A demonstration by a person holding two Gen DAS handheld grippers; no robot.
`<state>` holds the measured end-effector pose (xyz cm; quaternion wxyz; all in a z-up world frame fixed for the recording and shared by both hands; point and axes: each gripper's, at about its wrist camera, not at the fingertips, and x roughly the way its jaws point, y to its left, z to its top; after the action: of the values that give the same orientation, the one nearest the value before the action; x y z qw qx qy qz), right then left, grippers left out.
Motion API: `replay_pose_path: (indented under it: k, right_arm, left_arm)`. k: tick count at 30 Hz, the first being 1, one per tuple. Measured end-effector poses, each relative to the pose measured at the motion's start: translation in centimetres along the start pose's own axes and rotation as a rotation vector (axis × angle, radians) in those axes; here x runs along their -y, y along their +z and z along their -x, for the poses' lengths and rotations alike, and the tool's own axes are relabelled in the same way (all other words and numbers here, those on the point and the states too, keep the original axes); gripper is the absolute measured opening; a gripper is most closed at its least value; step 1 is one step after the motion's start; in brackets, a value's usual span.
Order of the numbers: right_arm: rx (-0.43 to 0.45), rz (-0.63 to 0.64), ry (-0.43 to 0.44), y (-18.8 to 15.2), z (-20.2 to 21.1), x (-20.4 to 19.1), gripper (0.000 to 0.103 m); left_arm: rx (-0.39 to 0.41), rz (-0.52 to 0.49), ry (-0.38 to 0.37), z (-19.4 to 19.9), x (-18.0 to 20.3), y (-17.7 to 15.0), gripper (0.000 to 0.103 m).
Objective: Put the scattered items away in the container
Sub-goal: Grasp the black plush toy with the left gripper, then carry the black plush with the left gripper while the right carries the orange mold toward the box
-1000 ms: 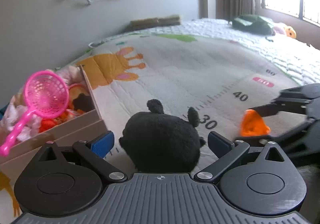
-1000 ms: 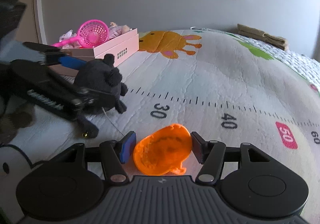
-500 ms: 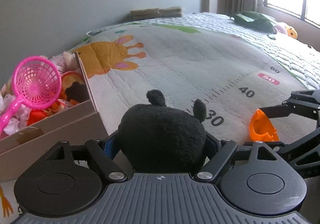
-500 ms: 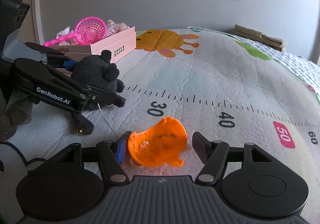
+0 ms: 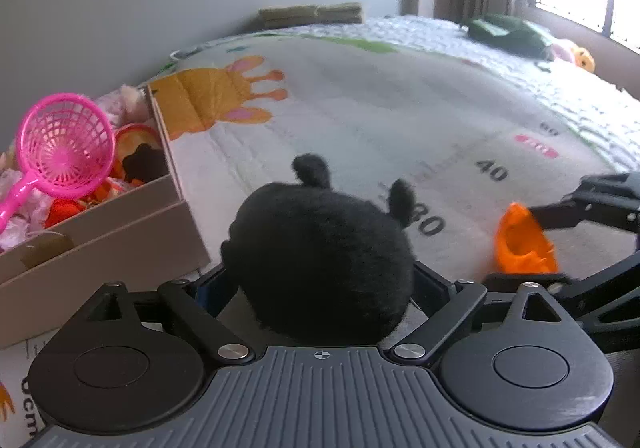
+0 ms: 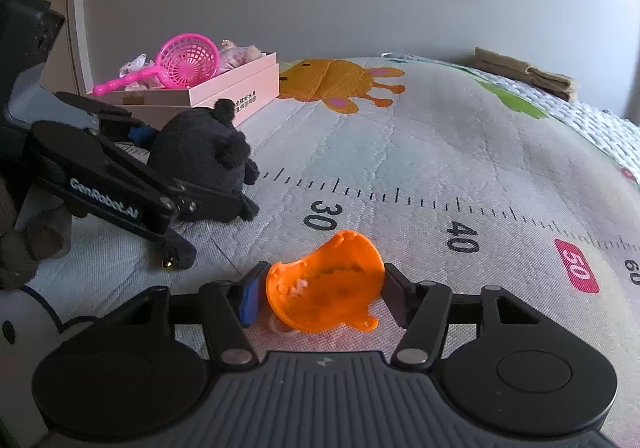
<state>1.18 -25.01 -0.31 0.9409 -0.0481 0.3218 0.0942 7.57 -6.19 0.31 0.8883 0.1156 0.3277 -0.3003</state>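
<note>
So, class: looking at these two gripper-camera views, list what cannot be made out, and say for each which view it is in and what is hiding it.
1. Left wrist view: the left gripper fingertips are hidden behind the black plush toy.
2. Left wrist view: the lower contents of the cardboard box are hidden by its wall and the pink net scoop.
3. Right wrist view: the print on the box is too small to read.
4. Left wrist view: the orange toy is motion-blurred.

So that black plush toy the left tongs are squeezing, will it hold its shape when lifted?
Probably not rigidly. The black plush toy looks fuzzy and soft, so it likely squashes between the left tongs. It seems light for its bulk. Its rounded body may sag, but the fuzz should resist slipping.
</note>
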Motion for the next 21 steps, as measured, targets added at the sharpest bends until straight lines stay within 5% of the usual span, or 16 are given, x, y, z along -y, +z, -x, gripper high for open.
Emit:
replay_pose_path:
  k: [14,21]
  right_arm:
    - [0.013,-0.015,0.0,-0.2,0.3,0.0,0.056]
    - [0.029,0.009,0.022,0.3,1.4,-1.1,0.056]
  left_arm:
    - [0.005,-0.003,0.032,0.5,0.1,-0.2,0.084]
    - [0.024,0.053,0.044,3.7,-0.8,-1.3,0.083]
